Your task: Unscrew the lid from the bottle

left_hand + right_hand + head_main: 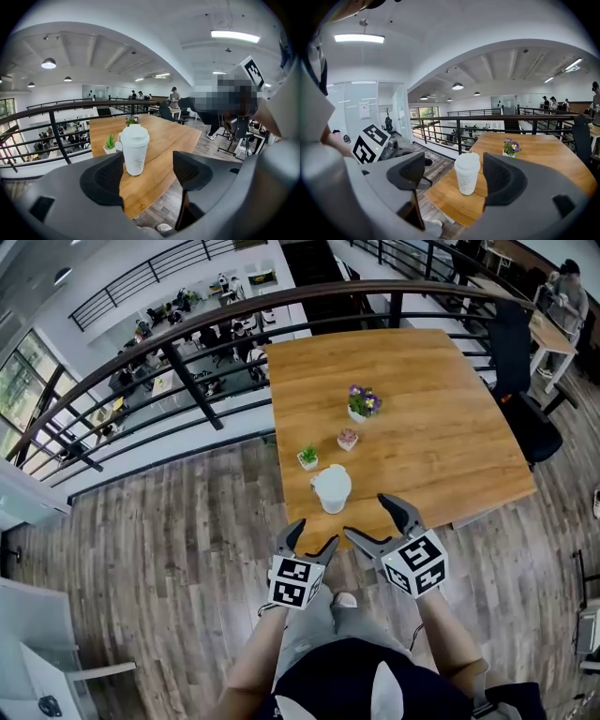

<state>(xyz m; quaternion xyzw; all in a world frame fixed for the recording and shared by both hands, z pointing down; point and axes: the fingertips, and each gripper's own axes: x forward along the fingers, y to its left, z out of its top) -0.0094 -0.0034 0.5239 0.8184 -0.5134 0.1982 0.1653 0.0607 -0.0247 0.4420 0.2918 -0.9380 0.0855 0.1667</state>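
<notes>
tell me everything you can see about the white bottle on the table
The bottle is white and cup-shaped, narrowing toward its base, with faint marks on its side. A domed white lid is on top. It stands upright near the corner of the wooden table nearest the person, touching only the tabletop. A small potted plant stands close by, apart.

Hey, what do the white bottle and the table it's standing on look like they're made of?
Bottle: probably matte white plastic; dull, even surface without glare. Table: wood or wood-look laminate; warm brown grain lines, smooth satin sheen.
</notes>
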